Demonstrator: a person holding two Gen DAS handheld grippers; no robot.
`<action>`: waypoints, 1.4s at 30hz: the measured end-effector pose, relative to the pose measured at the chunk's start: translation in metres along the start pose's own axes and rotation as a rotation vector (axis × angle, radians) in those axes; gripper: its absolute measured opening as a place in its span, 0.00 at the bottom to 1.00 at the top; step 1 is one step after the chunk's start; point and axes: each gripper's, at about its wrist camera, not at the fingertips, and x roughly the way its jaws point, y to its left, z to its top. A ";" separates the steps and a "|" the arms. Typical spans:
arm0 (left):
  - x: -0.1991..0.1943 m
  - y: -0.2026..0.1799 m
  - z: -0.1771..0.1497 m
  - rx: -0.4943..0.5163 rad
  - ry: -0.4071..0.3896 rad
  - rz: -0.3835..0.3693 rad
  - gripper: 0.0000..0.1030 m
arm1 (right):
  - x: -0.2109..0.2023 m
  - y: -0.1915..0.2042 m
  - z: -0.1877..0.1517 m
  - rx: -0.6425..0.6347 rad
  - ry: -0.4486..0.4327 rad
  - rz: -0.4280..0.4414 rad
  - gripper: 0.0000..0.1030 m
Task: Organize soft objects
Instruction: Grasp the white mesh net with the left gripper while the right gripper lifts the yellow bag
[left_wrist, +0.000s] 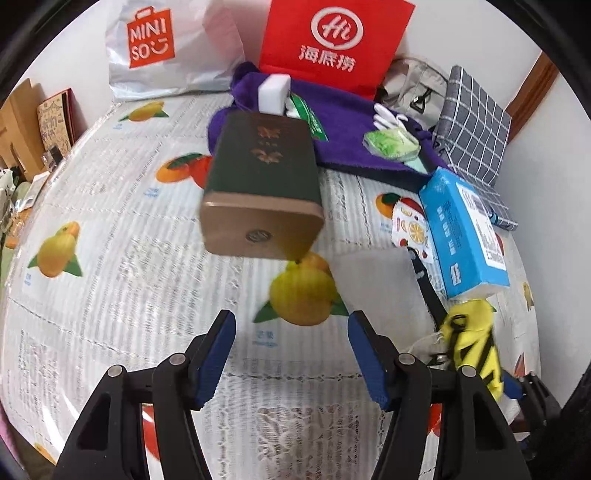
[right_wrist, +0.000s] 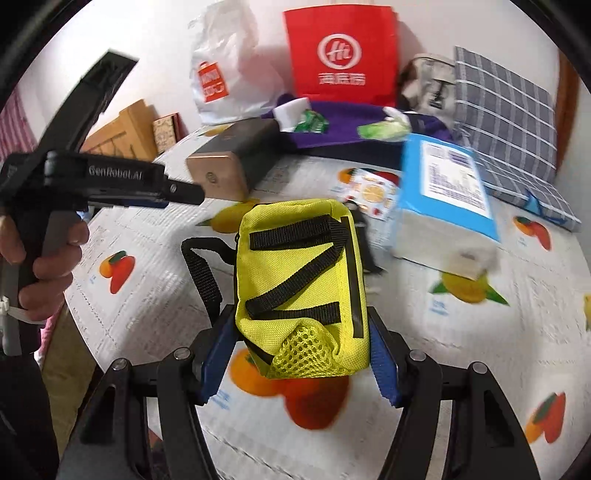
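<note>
My right gripper is shut on a yellow fabric pouch with black straps and holds it above the fruit-print tablecloth. The pouch also shows in the left wrist view at the right edge. My left gripper is open and empty over the cloth, short of a dark green box with a gold end. In the right wrist view the left gripper sits at the left, near that box. A purple towel lies at the back with a white sponge and green packets on it.
A blue tissue pack and a fruit-print card lie at the right. A checked grey cushion and a grey bag sit at the back right. A red paper bag and a white Miniso bag stand against the wall.
</note>
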 end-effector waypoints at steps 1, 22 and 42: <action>0.004 -0.004 -0.001 0.003 0.010 0.000 0.59 | -0.003 -0.006 -0.001 0.012 -0.003 -0.007 0.64; 0.052 -0.071 0.005 0.030 0.091 0.009 0.79 | -0.003 -0.102 -0.041 0.200 -0.024 -0.084 0.65; 0.073 -0.113 0.006 0.167 0.072 0.160 0.91 | -0.003 -0.100 -0.044 0.176 -0.048 -0.056 0.75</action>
